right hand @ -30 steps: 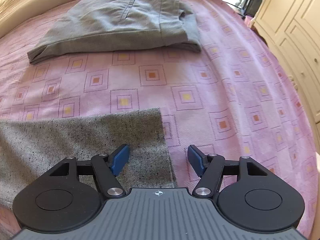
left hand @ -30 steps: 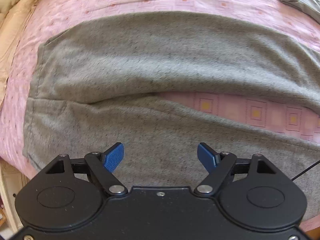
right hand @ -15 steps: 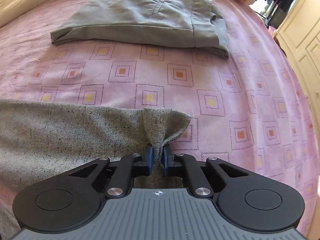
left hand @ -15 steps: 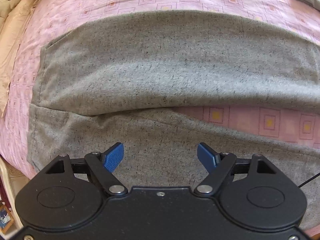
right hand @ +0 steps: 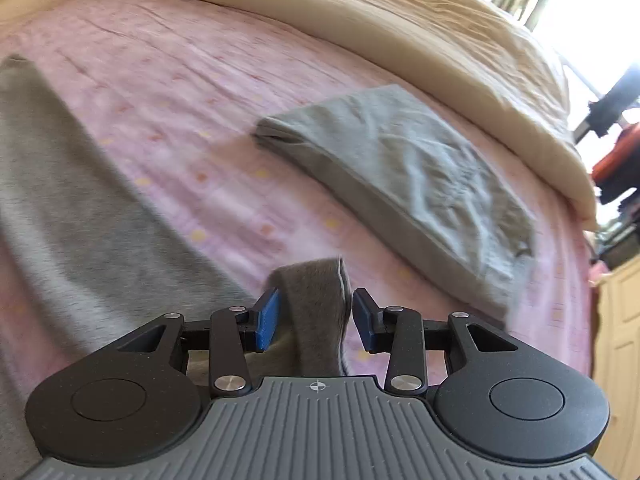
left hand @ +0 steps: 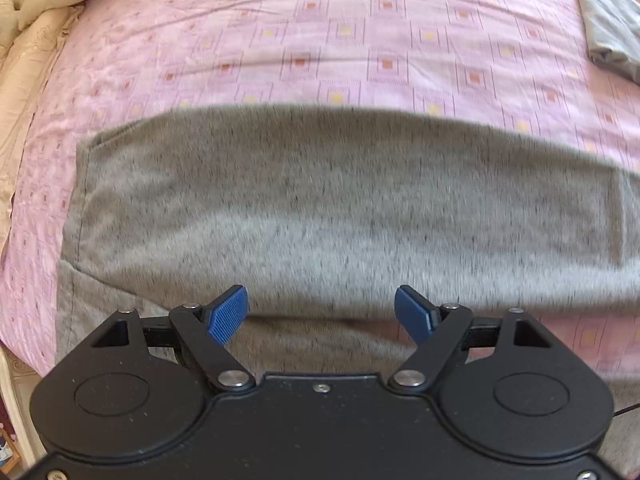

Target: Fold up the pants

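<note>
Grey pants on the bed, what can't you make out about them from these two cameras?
- Left wrist view: grey pants are motion-blurred; the near leg is hidden behind the left gripper.
- Right wrist view: blur leaves it unclear whether the right gripper grips the cuff; pants run off left.

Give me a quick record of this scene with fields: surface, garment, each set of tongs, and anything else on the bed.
surface: pink patterned bedsheet
garment: grey pants, spread flat across the sheet
left tongs: open, above the pants, holding nothing
right tongs: jaws partly apart, a fold of the pants between them; grip unclear
other items: folded grey garment, beige duvet behind it
</note>
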`<state>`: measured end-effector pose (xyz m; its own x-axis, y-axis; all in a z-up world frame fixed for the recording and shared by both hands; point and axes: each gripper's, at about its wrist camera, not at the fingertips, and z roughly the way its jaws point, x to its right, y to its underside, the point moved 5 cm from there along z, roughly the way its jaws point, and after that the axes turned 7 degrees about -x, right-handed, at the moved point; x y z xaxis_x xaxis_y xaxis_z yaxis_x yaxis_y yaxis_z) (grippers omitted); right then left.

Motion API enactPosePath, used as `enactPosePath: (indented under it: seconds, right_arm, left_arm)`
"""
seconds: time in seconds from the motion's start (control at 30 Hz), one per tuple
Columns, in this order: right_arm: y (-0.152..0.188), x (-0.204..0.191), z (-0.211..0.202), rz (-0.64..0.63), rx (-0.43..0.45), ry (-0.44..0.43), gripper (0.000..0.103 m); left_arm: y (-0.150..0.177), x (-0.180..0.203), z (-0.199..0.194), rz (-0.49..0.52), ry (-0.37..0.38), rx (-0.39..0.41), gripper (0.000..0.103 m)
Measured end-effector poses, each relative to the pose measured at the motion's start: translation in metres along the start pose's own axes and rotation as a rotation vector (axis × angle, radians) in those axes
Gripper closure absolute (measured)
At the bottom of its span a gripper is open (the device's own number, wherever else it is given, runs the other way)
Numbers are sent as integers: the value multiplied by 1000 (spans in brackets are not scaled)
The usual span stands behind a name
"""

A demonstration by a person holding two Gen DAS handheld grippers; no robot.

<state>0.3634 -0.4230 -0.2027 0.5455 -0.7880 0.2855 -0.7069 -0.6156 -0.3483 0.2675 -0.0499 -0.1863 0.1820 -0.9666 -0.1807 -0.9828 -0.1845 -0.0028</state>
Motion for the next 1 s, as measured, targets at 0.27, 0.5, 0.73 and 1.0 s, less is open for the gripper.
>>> enactPosePath:
  seconds: [0.27,0.5,0.73,1.0]
  right_arm:
    - [-3,33,-6,99,20,32,65]
    - [-29,-47,22,-338,-28,-264,65]
    - [-28,-74,59,-442,-173,-411,65]
    - [-18,-91,21,-473,-84,-360,97]
  left_arm:
    - [-31,2,16,8,2,-17,22]
    - [-51,18,22,29,0,-56,22]
    - [-78,26,30,-31,117,-73,21]
    - [-107,27,44,-202,252,-152,21]
